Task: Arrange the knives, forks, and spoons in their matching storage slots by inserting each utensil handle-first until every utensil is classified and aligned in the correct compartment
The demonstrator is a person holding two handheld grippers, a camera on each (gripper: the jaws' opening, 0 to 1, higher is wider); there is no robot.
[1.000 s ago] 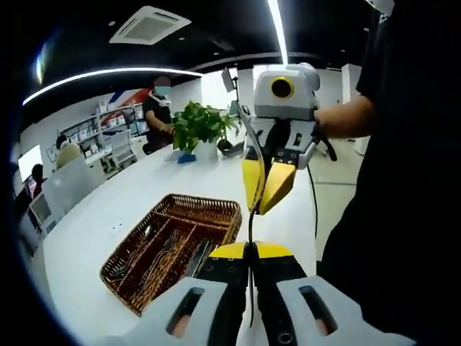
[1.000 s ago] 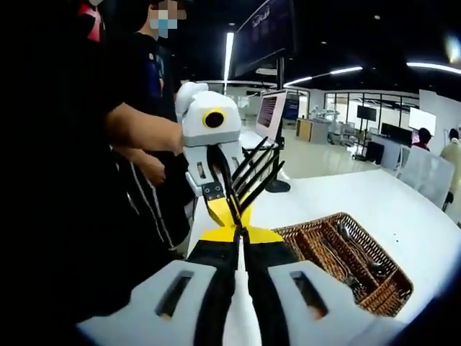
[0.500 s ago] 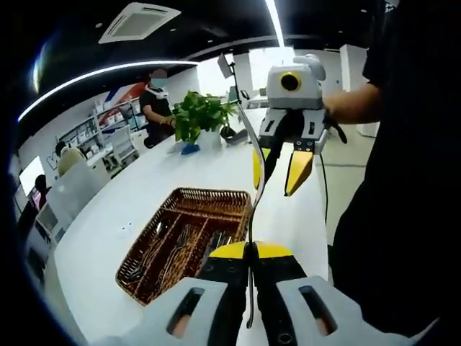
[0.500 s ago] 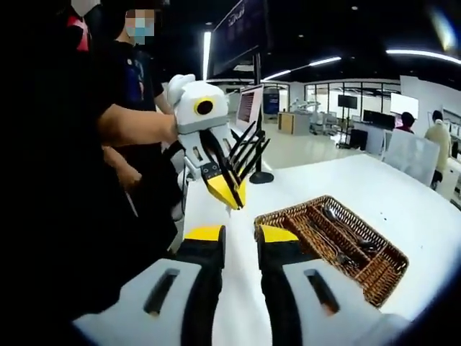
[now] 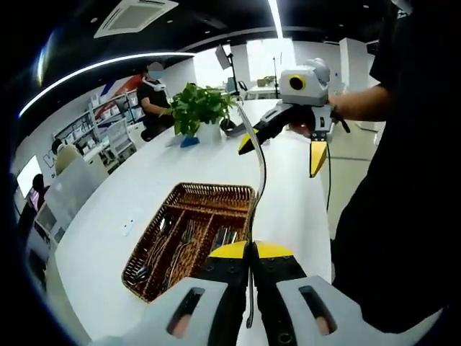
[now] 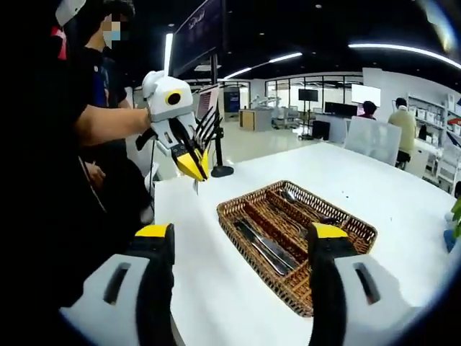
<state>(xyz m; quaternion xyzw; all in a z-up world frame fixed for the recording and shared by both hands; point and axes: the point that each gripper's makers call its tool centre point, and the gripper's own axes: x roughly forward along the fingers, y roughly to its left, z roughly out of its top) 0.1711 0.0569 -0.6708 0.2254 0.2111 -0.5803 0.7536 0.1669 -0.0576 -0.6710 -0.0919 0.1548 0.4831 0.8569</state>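
Note:
My left gripper (image 5: 251, 250) is shut on the handle of a dark fork (image 5: 262, 169), whose thin shaft rises edge-on from the yellow tips. In the right gripper view the left gripper (image 6: 191, 165) hangs at the upper left, with the fork's tines (image 6: 207, 124) sticking up behind it. My right gripper (image 6: 241, 232) stands wide open with nothing between its fingers. In the left gripper view the right gripper (image 5: 282, 150) hovers above the table, apart from the fork. A brown wicker basket (image 5: 216, 189) with compartments lies on the white table and holds several utensils (image 6: 259, 245).
The white table (image 5: 108, 216) runs long, with bare surface around the basket (image 6: 288, 299). A potted plant (image 5: 202, 119) stands at its far end, a monitor stand (image 6: 216, 148) near the other. The person's dark torso (image 5: 403, 180) is close by; other people stand in the background.
My right gripper has let go of the fork, opened wide and drawn back. The left gripper keeps the fork. Both views have shifted with the hands.

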